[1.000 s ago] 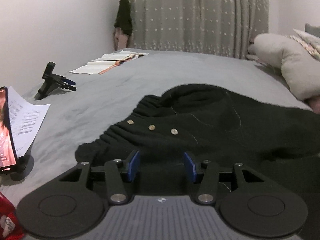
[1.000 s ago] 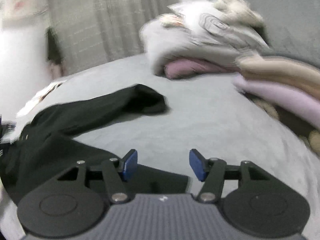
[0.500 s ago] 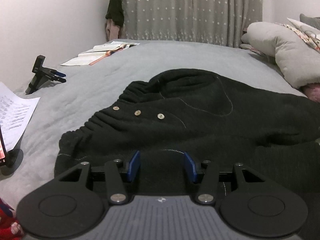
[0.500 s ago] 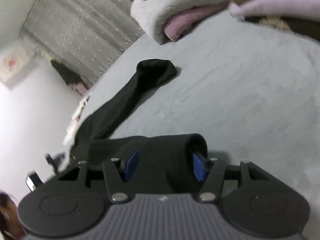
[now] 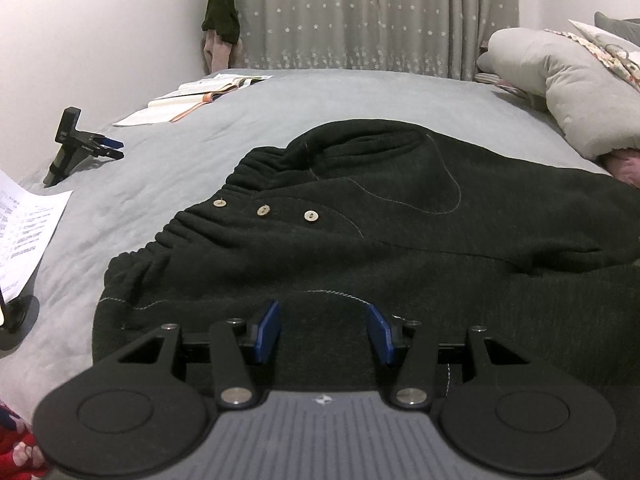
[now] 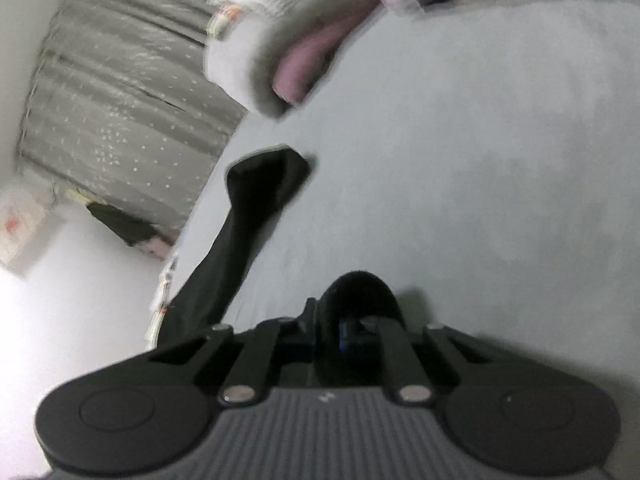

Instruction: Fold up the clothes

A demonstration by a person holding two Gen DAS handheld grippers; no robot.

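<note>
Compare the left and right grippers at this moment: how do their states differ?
The left gripper is open, its blue pads wide apart over the black pants, holding nothing. The right gripper is shut on a pant-leg cuff. The left view is level and sharp; the right is tilted and blurred. Both are the same black two-finger tool, both at the pants on the grey bed.

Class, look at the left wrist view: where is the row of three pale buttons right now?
In the left wrist view the three buttons sit left of centre on the black garment, just below its gathered waistband, ahead of the open left gripper and to the right of the printed sheet.
</note>
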